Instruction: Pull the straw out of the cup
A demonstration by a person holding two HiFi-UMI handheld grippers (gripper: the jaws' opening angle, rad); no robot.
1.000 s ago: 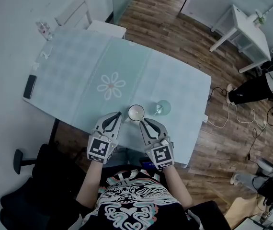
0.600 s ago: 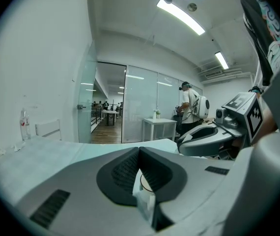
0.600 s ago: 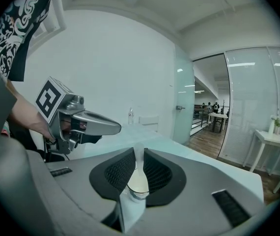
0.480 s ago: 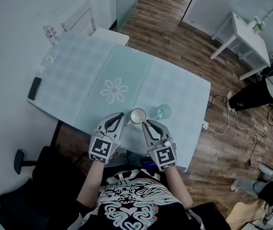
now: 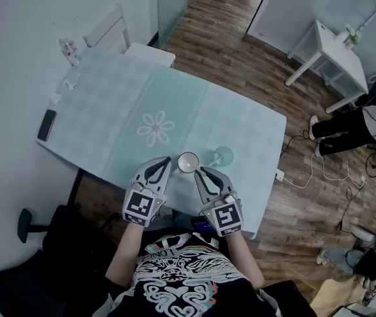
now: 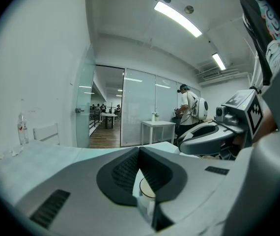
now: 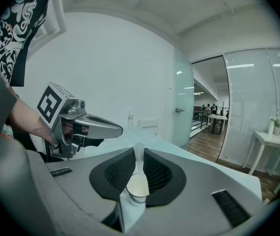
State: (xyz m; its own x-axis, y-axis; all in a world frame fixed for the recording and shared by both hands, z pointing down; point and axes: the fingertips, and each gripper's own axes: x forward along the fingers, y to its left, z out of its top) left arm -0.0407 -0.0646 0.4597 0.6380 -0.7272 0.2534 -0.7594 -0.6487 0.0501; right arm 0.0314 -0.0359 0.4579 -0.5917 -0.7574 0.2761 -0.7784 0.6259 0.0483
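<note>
A white cup [image 5: 188, 162] stands near the table's front edge, between my two grippers. My left gripper [image 5: 167, 159] sits at the cup's left side. In the left gripper view its jaws meet at the tips, with a white part of the cup [image 6: 147, 190] pinched low between the pads. My right gripper [image 5: 200, 170] is just in front of the cup on the right. In the right gripper view a white straw [image 7: 138, 161] stands upright in the narrow gap between the pads. Its lower end is over the cup's mouth [image 7: 136, 187]. The right gripper is shut on it.
A clear glass [image 5: 222, 155] stands just right of the cup. The pale green table cloth [image 5: 128, 104] has a flower print [image 5: 156, 127]. A phone [image 5: 46, 125] and a bottle [image 5: 69, 49] lie at the far left. A white side table [image 5: 323, 51] and a seated person [image 5: 353, 121] are on the right.
The head view has shifted a little. My right gripper has edged upward with the straw between its jaws. The left gripper and the cup stay as they were.
</note>
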